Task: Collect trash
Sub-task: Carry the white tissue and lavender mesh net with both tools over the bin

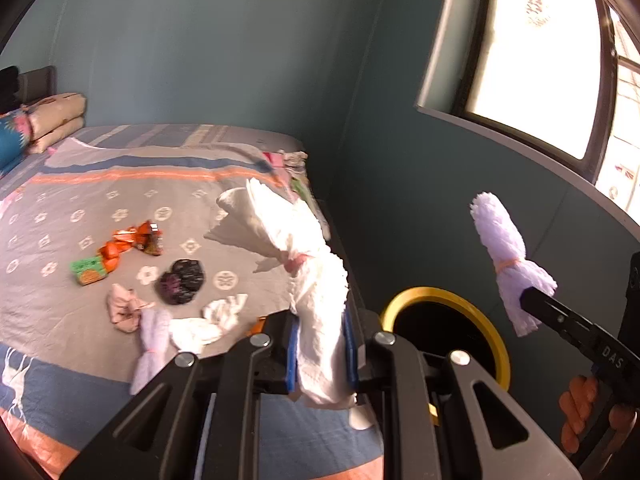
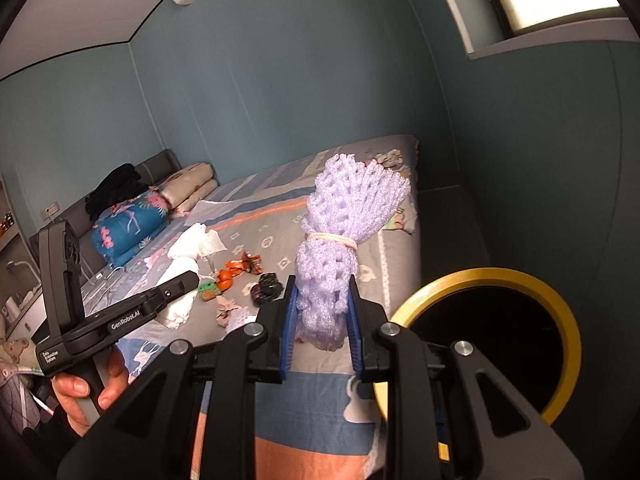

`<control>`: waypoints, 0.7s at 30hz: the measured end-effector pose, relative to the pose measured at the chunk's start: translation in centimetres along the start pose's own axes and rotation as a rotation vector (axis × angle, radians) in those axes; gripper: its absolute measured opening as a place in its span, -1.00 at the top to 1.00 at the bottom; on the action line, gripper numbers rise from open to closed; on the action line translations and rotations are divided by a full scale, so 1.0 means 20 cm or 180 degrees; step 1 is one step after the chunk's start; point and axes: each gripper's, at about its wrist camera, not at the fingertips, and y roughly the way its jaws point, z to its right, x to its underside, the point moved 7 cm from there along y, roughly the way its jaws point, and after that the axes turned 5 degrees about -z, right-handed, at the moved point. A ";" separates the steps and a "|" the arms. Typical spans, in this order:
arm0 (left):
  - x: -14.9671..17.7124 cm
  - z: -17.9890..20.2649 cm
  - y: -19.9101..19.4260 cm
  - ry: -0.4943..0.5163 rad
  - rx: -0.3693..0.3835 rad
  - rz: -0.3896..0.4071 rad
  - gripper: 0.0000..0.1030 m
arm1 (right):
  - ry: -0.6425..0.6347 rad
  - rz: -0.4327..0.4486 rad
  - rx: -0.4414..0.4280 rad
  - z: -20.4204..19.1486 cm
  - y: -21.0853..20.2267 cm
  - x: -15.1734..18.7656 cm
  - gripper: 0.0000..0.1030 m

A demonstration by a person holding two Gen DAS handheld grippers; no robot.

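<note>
My left gripper (image 1: 322,354) is shut on a white tissue bundle (image 1: 304,264) tied with a pink band, held above the bed's edge. My right gripper (image 2: 322,334) is shut on a purple foam net (image 2: 344,240) bound with a rubber band; it also shows in the left wrist view (image 1: 504,256). A black bin with a yellow rim (image 2: 492,276) stands on the floor beside the bed, just right of both grippers; in the left view its rim (image 1: 430,294) lies between them. On the bed lie an orange wrapper (image 1: 132,242), a black bag (image 1: 180,282), a green packet (image 1: 88,272) and crumpled tissues (image 1: 208,322).
The bed (image 1: 120,184) with a patterned grey cover fills the left. Pillows (image 1: 56,116) and folded bedding lie at its head. A teal wall and a window (image 1: 532,52) are to the right. The left gripper's body (image 2: 120,316) shows in the right view.
</note>
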 end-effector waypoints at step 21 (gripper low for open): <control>0.10 0.54 0.47 0.0459 0.0454 -0.0412 0.69 | 0.0447 -0.0046 0.0312 0.41 0.05 0.01 0.57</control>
